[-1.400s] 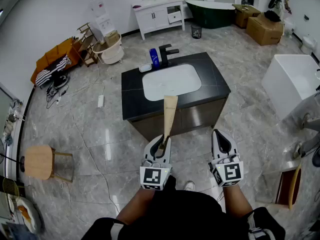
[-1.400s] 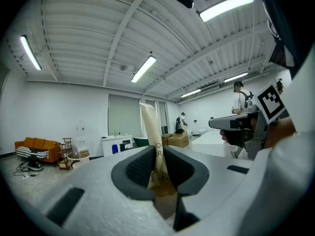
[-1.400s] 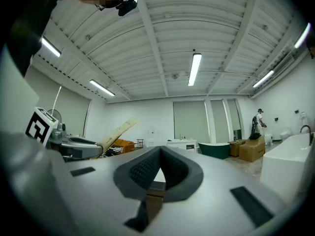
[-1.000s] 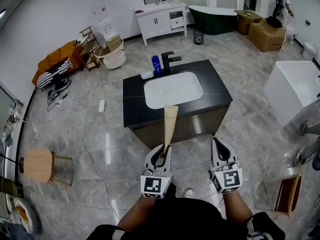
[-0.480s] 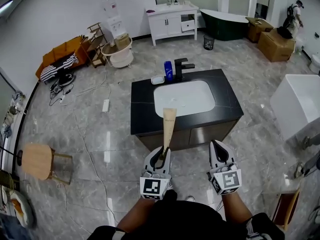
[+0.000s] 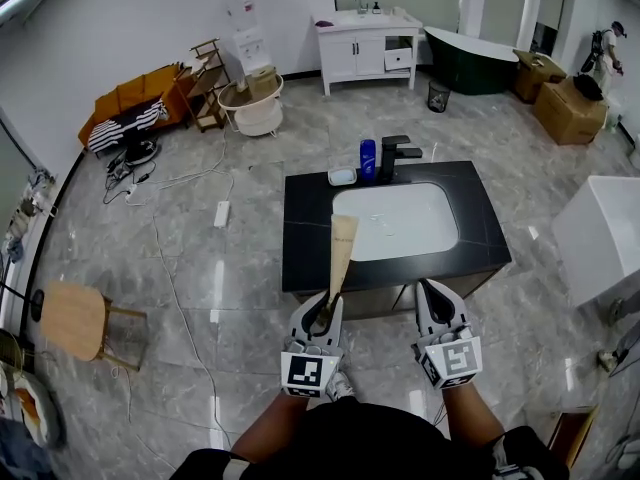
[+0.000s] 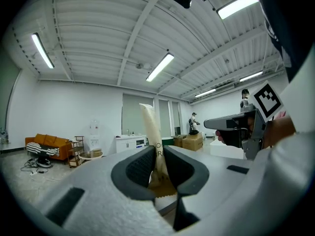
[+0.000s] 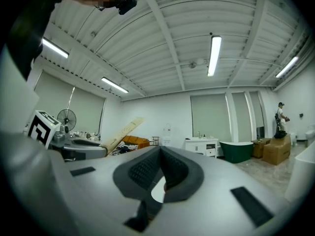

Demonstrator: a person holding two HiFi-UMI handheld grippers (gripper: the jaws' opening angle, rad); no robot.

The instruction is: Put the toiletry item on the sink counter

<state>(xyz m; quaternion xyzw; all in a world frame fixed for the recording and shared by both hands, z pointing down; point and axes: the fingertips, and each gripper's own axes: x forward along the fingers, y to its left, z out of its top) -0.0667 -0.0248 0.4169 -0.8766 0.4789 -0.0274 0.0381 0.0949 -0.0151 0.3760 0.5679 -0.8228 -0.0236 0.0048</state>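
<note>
Room bright, even; light from ceiling tube lamps (image 7: 160, 67) above me. Pale streak glare on glossy floor (image 6: 215, 288). Shadows soft, faint. Strong fisheye bend at edges, dark corners. Near body of my left hand-held gripper (image 7: 158, 155) blurred; far room sharp.

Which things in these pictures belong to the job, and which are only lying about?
Job: tube; left gripper, shut on it; sink counter.
Lying about: blue bottle; soap dish; stool; sofa; bathtub; boxes.

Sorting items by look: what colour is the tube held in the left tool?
The tube is pale beige; the head view shows it best.
</note>
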